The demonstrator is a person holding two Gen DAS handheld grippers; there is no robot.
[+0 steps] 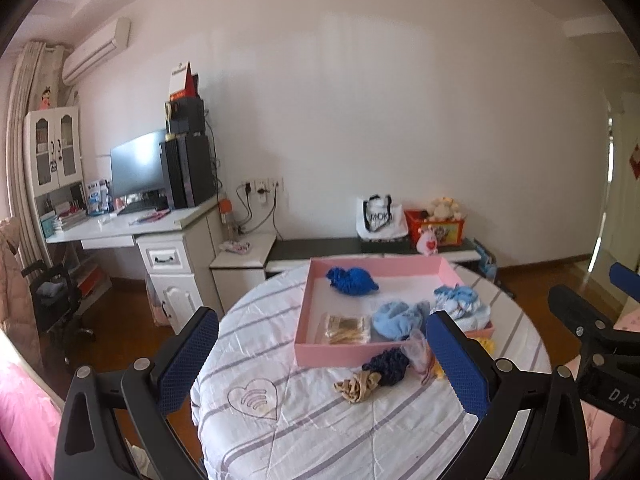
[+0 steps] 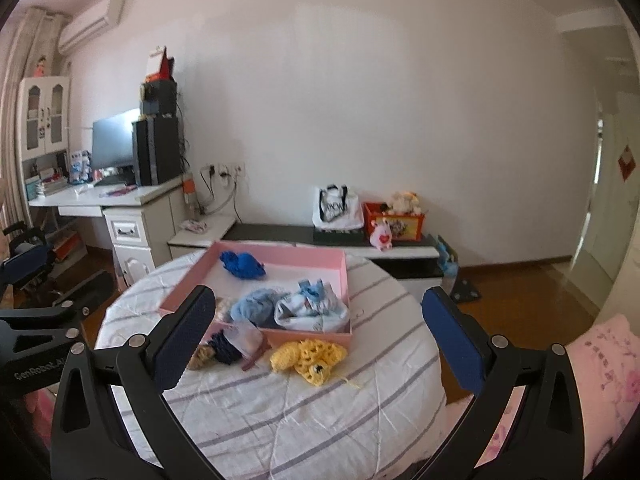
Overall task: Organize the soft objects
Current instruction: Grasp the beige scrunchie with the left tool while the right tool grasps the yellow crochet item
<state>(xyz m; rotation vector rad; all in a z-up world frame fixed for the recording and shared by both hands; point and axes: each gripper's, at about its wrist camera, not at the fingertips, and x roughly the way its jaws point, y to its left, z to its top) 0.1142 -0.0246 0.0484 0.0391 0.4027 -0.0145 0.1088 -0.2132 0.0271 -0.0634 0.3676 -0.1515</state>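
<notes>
Two grippers are held wide apart over the striped cloth, nothing clamped in either one. From the left wrist view, the left gripper is pointed at a small heap just outside the near wall of the pink tray: a beige bundle sits almost dead ahead and a bit toward the right finger, with a navy knit piece touching it further right, and a clear pouch tucked against the right finger. The beige one looks stretched left-to-right across the opening, so a straight-ahead close could probably be made on it. Inside the tray, a royal blue knit, a light blue knit and a pale printed cloth are already parked. From the right wrist view, the right gripper is faced with a yellow crochet piece lying dead centre between the fingers, just outside the tray wall, long axis roughly sideways. So yellow is judged nearer the right hand, and beige and navy the left.
</notes>
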